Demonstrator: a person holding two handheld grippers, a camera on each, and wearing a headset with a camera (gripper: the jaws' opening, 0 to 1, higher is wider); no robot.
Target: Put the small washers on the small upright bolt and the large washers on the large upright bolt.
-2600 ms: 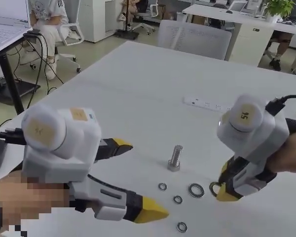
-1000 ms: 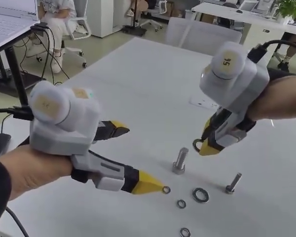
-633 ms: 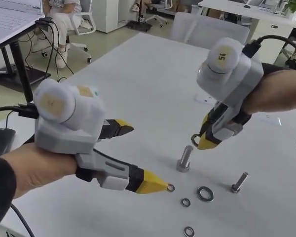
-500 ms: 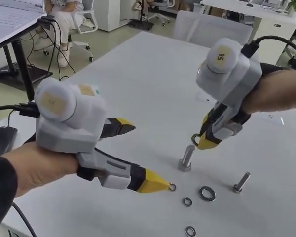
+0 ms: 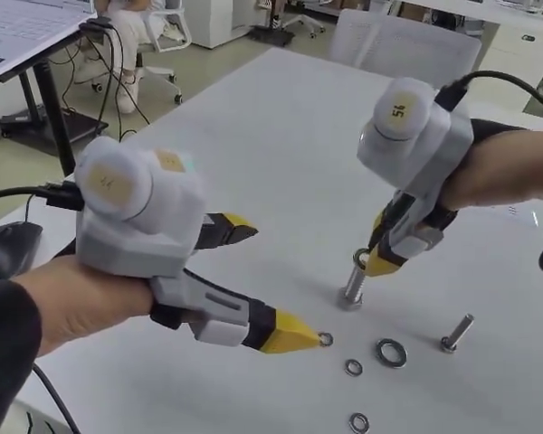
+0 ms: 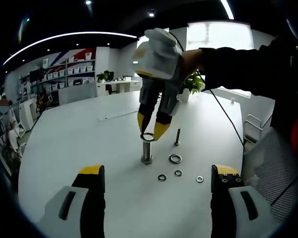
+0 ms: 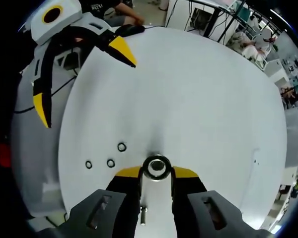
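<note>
Near the middle of the white bench (image 5: 281, 136), the right gripper (image 5: 377, 264) has its yellow-tipped fingers clamped on a large steel ring washer (image 5: 361, 260), held at the tip of the large upright steel bolt (image 5: 353, 291); whether they touch is unclear. At the bolt's nine o'clock the left gripper (image 5: 276, 282) hovers, fingers wide apart. Another large washer (image 5: 391, 352) lies at five o'clock, three small washers (image 5: 353, 367) near six, a small bolt (image 5: 456, 333) on its side at four. Best to centre the hole over the thread, keep the ring flat, then release.
</note>
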